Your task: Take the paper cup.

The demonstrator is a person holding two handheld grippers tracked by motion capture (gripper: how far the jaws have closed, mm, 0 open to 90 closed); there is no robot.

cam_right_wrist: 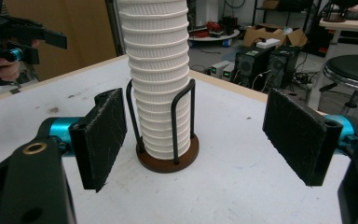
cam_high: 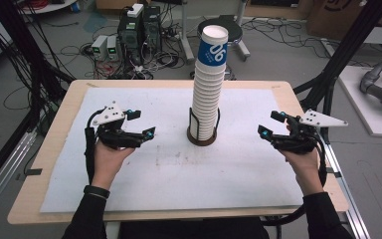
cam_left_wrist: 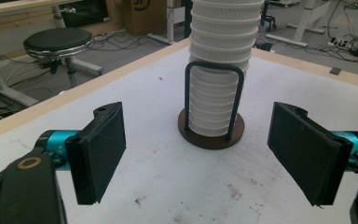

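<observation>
From the high view, a tall stack of white paper cups [cam_high: 208, 94] stood in a dark wire holder [cam_high: 202, 130] near the middle of the white mat [cam_high: 169, 169] covering the wooden table [cam_high: 54, 144], the top cup bearing a blue band. The left gripper [cam_high: 145, 123] hovered to the left of the stack and the right gripper [cam_high: 271, 123] to its right, both well apart from it and pointing inward, each held in one hand. In the left gripper view, the jaws stood spread with nothing between them, the cup stack [cam_left_wrist: 220, 70] and its round brown base [cam_left_wrist: 210, 135] ahead on the mat. In the right gripper view, the jaws were likewise spread and empty, the stack [cam_right_wrist: 161, 79] ahead in its holder, and the left gripper [cam_right_wrist: 25, 39] showed far off at upper left
</observation>
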